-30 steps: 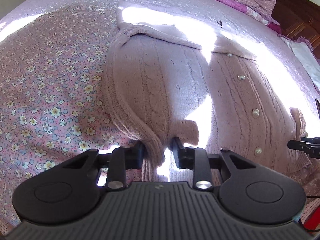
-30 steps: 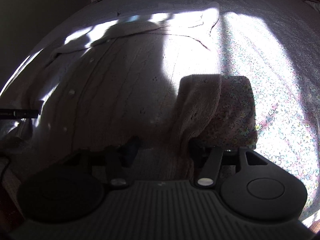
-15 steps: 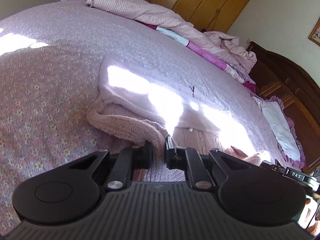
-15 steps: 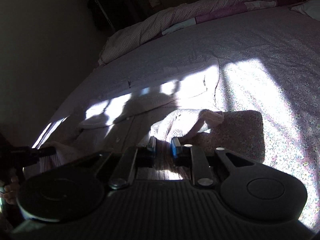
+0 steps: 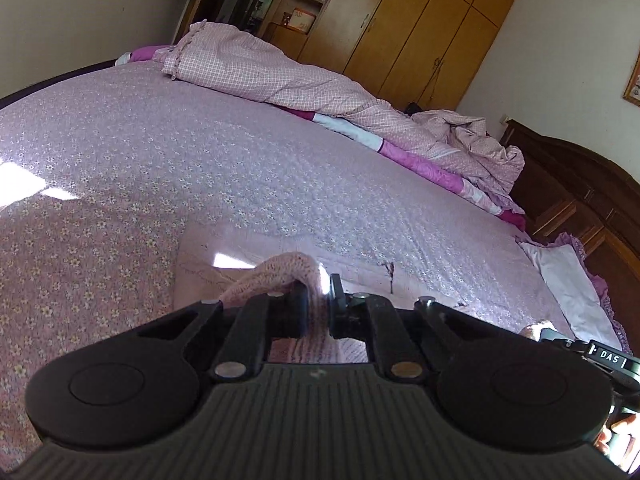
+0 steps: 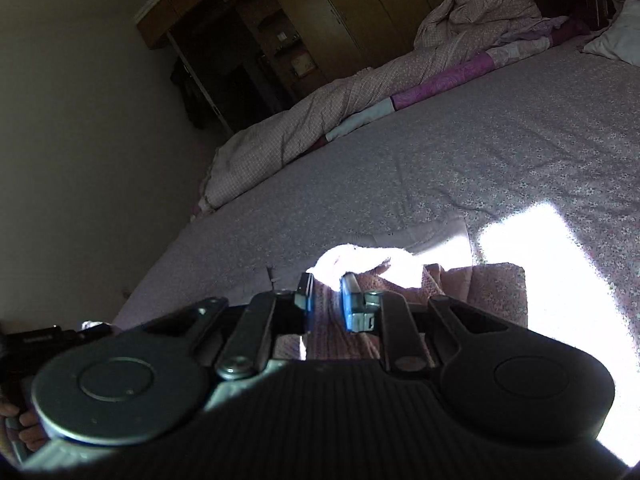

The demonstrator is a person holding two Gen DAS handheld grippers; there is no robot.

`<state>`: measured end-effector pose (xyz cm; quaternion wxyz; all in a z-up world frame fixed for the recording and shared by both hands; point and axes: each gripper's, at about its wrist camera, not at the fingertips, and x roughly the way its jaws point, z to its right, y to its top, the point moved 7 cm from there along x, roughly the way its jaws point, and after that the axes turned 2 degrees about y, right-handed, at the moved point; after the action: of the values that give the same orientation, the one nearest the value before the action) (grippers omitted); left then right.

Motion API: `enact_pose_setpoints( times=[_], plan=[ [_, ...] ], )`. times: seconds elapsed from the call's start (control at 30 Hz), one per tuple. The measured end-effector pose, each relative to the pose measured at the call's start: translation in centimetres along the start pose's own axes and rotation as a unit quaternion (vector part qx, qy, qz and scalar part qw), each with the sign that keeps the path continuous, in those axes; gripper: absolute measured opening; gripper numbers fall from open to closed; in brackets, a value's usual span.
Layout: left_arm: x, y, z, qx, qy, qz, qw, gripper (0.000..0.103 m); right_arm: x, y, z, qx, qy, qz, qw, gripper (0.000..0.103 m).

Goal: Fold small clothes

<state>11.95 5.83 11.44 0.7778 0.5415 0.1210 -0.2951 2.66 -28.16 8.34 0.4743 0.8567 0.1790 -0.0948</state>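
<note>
Gripping the pink knit cardigan [image 5: 280, 276] w/ both tools, we have it raised off the bed [image 5: 240, 160]. Left gripper [image 5: 318, 300]: jaws clenched on a fold of the knit, which arches over the left-hand finger and runs down between the two. Right gripper [image 6: 326, 300]: jaws clamped on another part of the same cardigan [image 6: 360, 264]; knit fabric fills the gap btwn them, and the bunched top edge is blown out by sunlight. Below the left tool, a lower part of the garment lies on the floral bedspread, near the bed's front edge. Each wrist view shows the opposite tool at frame edge: right one at lower right in the left view, left one at lower left in the right view.

Ref. items: rolled checked quilt [image 5: 280, 76] along the far side of the bed; white pillow [image 5: 568, 280] by the dark headboard [image 5: 580, 200]; wooden wardrobe [image 5: 420, 32] against the back wall.
</note>
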Motion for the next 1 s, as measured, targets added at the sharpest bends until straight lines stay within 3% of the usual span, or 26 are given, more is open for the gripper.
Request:
enact_pose_setpoints(
  times=[0.23, 0.33, 0.6, 0.77, 0.87, 0.93, 1.0],
  plan=[
    [6.4, 3.6, -1.2, -0.001, 0.051, 0.001, 0.9987, 0.009, 4.0, 3.0, 1.3, 0.019, -0.023, 0.027, 0.999, 0.017],
    [10.4, 4.0, -2.2, 0.004, 0.073, -0.02, 0.9971, 0.009, 6.7, 3.6, 2.9, 0.026, -0.049, 0.029, 0.998, 0.015],
    [18.9, 0.9, -6.4, 0.025, 0.151, -0.1, 0.9832, 0.01, 12.7, 0.7, 6.2, -0.006, -0.126, -0.037, 0.991, 0.017],
    [18.3, 0.5, -7.6, 0.008, 0.12, -0.105, 0.9872, 0.011, 14.2, -1.7, 8.3, -0.039, -0.161, -0.097, 0.981, 0.023],
    [16.8, 1.0, -7.4, 0.016, 0.116, -0.113, 0.9867, 0.027, 13.4, -1.9, 8.0, -0.059, -0.15, -0.098, 0.982, 0.026],
    [15.6, 1.4, -7.1, 0.027, 0.118, -0.107, 0.9868, 0.051, 12.4, -1.6, 7.3, -0.074, -0.145, -0.098, 0.982, 0.038],
    [14.4, 1.8, -6.6, 0.052, 0.129, -0.096, 0.9856, 0.06, 11.2, -1.1, 6.4, -0.097, -0.141, -0.088, 0.981, 0.051]
  ],
)
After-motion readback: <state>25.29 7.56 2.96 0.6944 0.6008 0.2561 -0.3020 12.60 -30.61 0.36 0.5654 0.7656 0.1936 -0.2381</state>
